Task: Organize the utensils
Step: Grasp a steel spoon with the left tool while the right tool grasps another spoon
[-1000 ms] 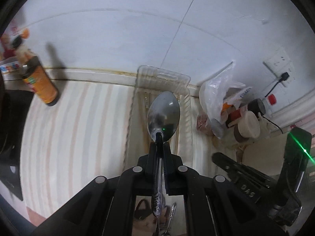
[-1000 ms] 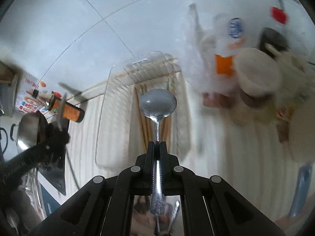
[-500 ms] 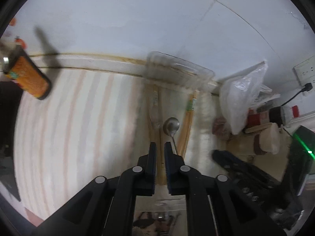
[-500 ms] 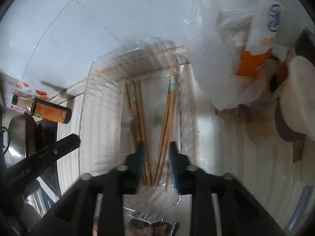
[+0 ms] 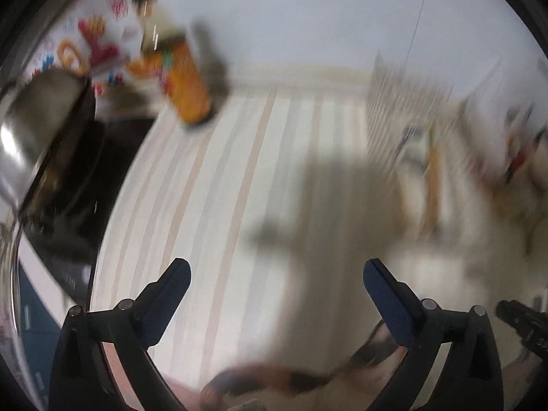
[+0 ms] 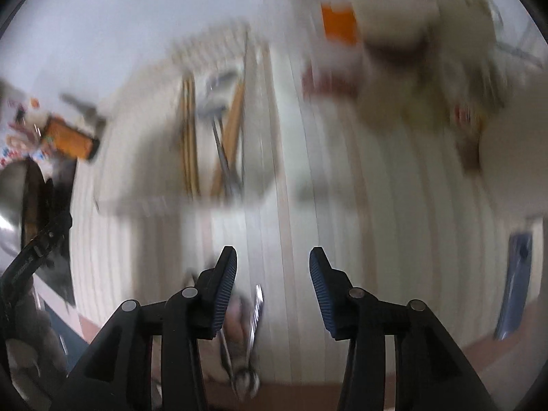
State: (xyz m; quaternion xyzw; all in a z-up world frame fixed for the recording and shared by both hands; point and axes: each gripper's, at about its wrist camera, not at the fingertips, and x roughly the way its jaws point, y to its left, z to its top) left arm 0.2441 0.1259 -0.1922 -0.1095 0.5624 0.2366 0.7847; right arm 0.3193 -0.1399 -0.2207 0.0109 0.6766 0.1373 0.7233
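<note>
Both views are blurred by motion. My left gripper (image 5: 275, 270) points down over the striped tabletop (image 5: 219, 188), its jaws opening wide with nothing between them. The clear plastic tray (image 5: 387, 102) is off to its right and holds chopsticks (image 5: 433, 178). My right gripper (image 6: 273, 260) also points down at the table, its jaws opening and empty. In that view the tray (image 6: 137, 171) lies at upper left with chopsticks (image 6: 190, 144) and spoons (image 6: 215, 102) inside. Loose metal utensils (image 6: 255, 308) lie near the table's front edge, just beside the right gripper's left finger.
An orange bottle (image 5: 186, 85) stands by the back wall, with a steel pot (image 5: 34, 130) on a dark stove at the left. Bags and jars (image 6: 394, 34) crowd the back right. A blue object (image 6: 517, 274) lies at the right edge. The left gripper (image 6: 37, 250) shows at the left edge.
Each gripper held a spoon a second ago; both spoons are let go and lie in the tray. Both grippers have opened and swung down, away from the tray toward the table's front.
</note>
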